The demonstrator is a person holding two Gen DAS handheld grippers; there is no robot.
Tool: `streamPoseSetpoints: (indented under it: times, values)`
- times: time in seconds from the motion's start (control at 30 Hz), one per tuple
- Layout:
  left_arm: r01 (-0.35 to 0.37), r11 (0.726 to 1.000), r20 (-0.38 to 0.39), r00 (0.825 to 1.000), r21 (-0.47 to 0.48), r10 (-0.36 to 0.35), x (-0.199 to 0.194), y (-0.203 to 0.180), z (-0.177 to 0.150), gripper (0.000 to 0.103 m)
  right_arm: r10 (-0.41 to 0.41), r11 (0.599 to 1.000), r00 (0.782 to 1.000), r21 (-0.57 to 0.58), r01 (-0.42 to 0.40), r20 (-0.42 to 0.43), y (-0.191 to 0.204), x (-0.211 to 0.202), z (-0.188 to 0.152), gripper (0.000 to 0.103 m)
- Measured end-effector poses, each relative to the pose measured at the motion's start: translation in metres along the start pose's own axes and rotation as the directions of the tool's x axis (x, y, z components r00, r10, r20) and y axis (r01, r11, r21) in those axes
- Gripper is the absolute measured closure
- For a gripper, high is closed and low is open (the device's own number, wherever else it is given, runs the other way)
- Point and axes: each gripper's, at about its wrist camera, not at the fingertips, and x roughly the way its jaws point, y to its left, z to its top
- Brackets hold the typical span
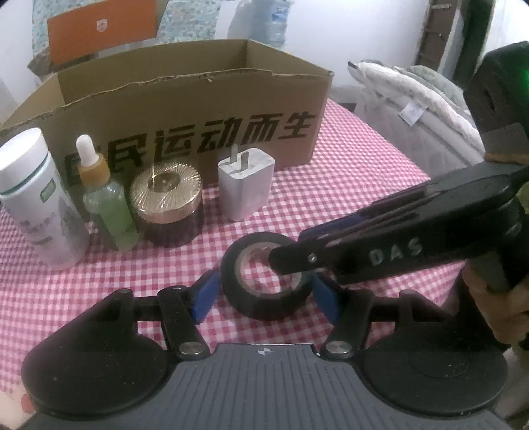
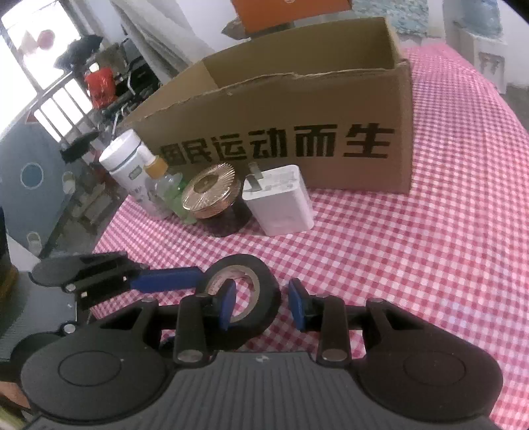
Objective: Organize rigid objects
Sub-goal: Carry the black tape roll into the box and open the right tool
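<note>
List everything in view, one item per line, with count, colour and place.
cardboard box: one, brown with black characters, back of the table
canister: one, white, left end of the row before the box
dropper bottle: one, green, beside the canister
jar: one, dark with gold lid, next in the row
charger plug: one, white, right end of the row
tape roll: one, black, flat on the cloth nearest the cameras
tablecloth: one, red and white check
orange box: one, behind the cardboard box
blankets: folded pile, grey-white, right of the table
left claw: blue pads, straddling the tape roll
right claw: blue pads, one inside the roll's hole
hand: one, holding the right claw
</note>
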Motion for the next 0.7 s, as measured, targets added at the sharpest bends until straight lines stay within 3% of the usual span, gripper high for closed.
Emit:
streamPoseSetpoints:
  times: [0.33, 0.7]
  values:
    - [-0.024, 0.999, -0.025, 0.999, 0.026, 0.025, 0.006, -0.002, 0.002, 0.029, -0.048, 0.994, 0.999, -0.093, 0.049, 0.012, 0.015, 0.009, 0.002, 0.067]
    - [-0.028, 0.999, -0.015, 0.999, 0.041, 0.029, 0.015, -0.005, 0.003, 0.031, -0.056, 0.989, 0.998, -0.135, 0.057, 0.013, 0.017, 0.013, 0.005, 0.074]
